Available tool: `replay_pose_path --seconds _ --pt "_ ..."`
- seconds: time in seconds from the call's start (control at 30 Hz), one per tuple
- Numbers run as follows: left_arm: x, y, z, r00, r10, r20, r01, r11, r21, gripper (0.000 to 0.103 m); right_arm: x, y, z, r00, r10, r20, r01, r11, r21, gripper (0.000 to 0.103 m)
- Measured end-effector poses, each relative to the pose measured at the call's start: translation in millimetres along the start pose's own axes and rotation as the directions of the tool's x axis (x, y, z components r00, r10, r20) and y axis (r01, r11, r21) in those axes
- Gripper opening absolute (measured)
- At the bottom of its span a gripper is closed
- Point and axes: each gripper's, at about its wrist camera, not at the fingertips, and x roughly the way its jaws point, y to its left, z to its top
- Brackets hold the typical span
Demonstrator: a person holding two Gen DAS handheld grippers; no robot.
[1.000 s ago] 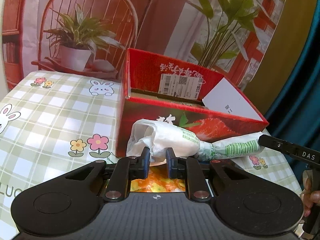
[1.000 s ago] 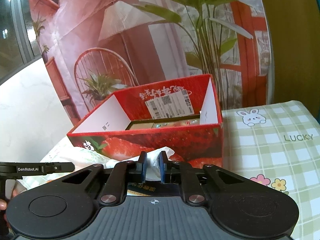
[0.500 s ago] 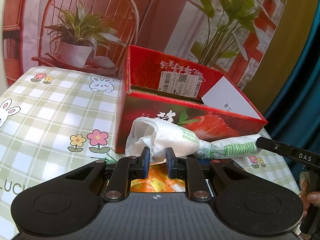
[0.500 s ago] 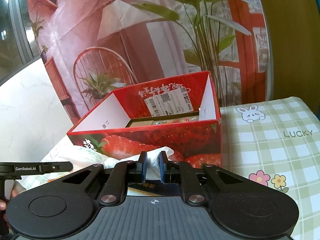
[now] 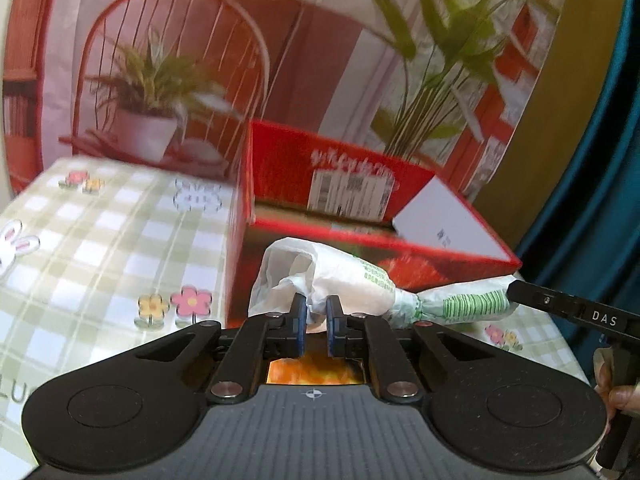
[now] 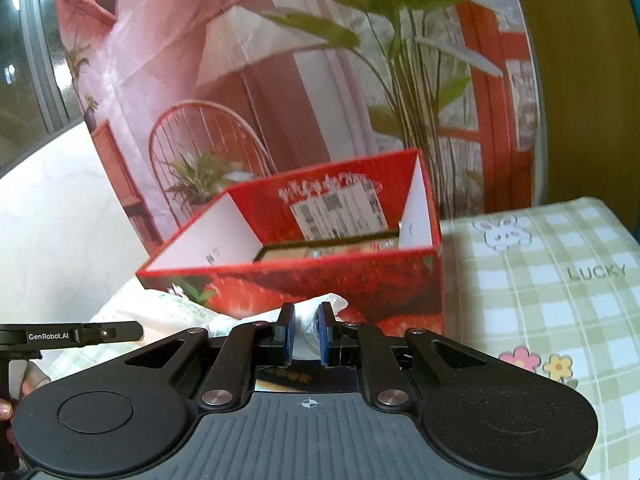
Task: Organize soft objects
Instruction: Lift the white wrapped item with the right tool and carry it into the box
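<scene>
Setting: we work at a tabletop [image 5: 100, 248] under a green-and-white checked cloth printed with flowers and rabbits, before a printed backdrop of a red wire chair and potted plants.
Container: a red cardboard box [image 5: 360, 240] printed with strawberries stands open at the middle of the cloth, a shipping label on its inner back wall [image 6: 340, 212]; what lies on its floor is too blurred for us to name.
Soft object: a long white plastic bag with green print [image 5: 352, 280], twisted thin near its middle, hangs in the air in front of the box's near wall, its top about level with the rim, not yet inside.
Left hand-held gripper [image 5: 316, 310]: pinched tight on a fold at the bag's fuller, open-mouthed end.
Right hand-held gripper [image 6: 306, 320]: fully closed on the crumpled white plastic of the other end, just before the box's front.
What has changed: over the last second our left jaws have squeezed down the last little bit onto the fold, and the left view has crept slightly toward the box; the right side has held steady.
Meaning for the task: we judge both ends are now secure, so the bag can be carried stretched between us.
Next: lifting it over the near rim and lowering it into the box.
Risk: the thin plastic may slip or tear if we pull the ends apart.
</scene>
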Motion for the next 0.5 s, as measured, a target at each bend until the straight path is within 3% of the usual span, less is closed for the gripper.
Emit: replay_pose_path --seconds 0.27,0.5 --pt "-19 -9 12 0.997 -0.014 0.078 0.011 0.999 0.033 0.010 -20 9 17 0.996 0.025 0.083 -0.023 0.999 -0.029 0.010" --pt "-30 -23 41 0.985 -0.034 0.170 0.017 0.995 0.100 0.010 -37 14 41 0.987 0.045 0.156 -0.035 0.997 -0.062 0.010"
